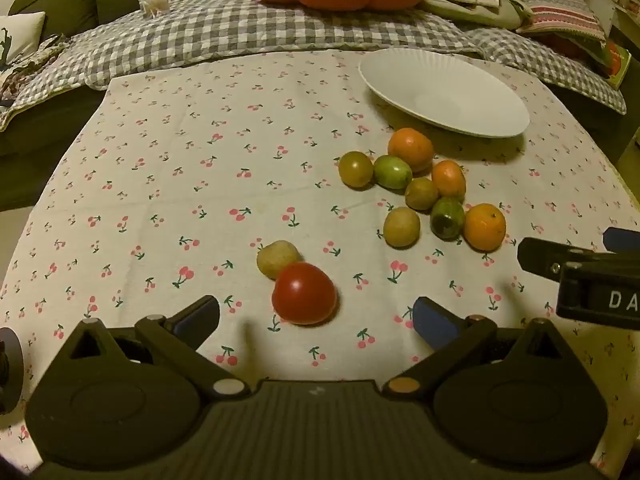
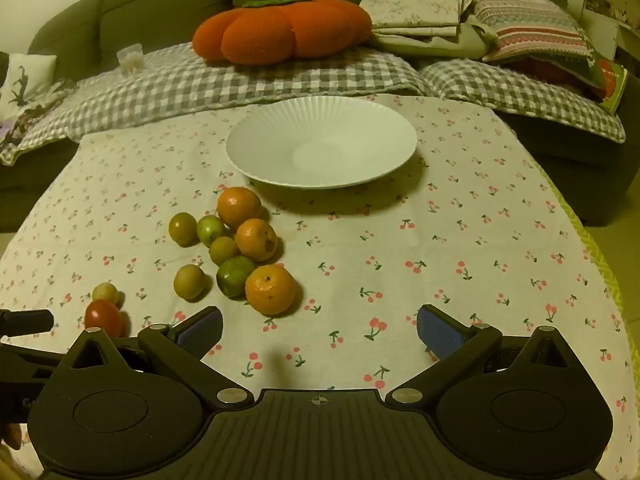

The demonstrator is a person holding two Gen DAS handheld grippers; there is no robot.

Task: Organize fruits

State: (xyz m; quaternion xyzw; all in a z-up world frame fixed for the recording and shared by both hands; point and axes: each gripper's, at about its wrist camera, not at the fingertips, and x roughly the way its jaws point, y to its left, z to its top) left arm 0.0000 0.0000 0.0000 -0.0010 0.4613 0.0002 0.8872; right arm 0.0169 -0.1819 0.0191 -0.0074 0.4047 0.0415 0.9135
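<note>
Currently both grippers stand wide and hold nothing. The left gripper (image 1: 316, 320) hovers just near of the tomato (image 1: 304, 293), which touches a small yellow fruit (image 1: 277, 258) on its far side. The right gripper (image 2: 320, 332) hangs over bare cloth (image 2: 440, 240), with the nearest orange (image 2: 271, 289) to its far left. All fruit lies on the cloth; the plate (image 2: 280, 136) at the far side is bare.

Likely step: first pick, then transfer to the plate.
1. Left gripper: lower with the pads either side of the tomato, clear of the yellow fruit.
2. Close gently; the tomato looks soft and round, so it may roll or bruise.
3. Right gripper: take the nearest orange first; it sits at the cluster's near edge, touching a green fruit (image 2: 234, 276).
</note>
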